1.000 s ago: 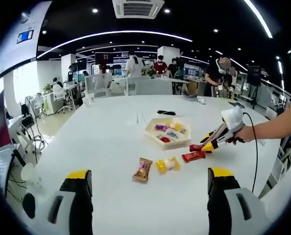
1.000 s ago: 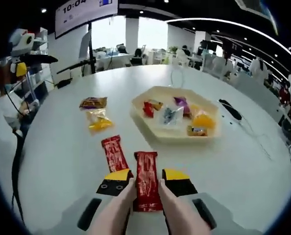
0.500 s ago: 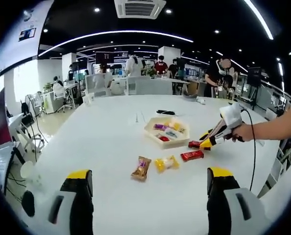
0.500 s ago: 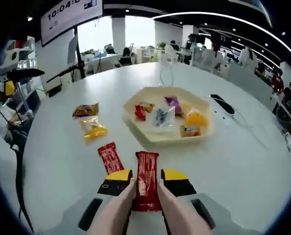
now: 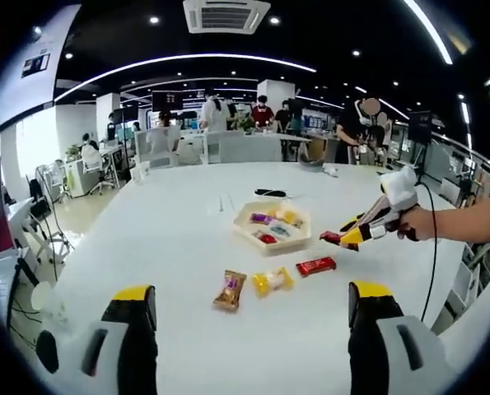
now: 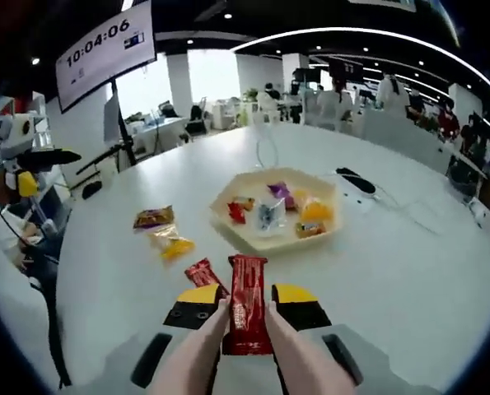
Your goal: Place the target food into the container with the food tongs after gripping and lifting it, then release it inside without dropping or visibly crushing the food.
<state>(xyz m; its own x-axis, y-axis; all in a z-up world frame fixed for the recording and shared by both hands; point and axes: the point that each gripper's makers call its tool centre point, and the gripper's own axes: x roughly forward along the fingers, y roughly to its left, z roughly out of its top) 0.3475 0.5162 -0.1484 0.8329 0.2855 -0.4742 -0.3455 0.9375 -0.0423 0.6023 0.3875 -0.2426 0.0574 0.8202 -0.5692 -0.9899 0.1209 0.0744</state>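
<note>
Right gripper [image 6: 246, 303] clenched on a red snack bar [image 6: 247, 303], held above the table — tray [image 6: 275, 240] beyond; left gripper [image 5: 249, 306] jaws released.

Red snack bar [image 6: 247, 303]: glossy wrapper, lengthwise between the right gripper's [image 6: 247, 306] jaws, clamped, raised off the bench [image 6: 409, 271]. Container [image 6: 275, 211]: cream hexagonal tray on the bench, ahead of the bar, holding several assorted wrapped snacks.
</note>
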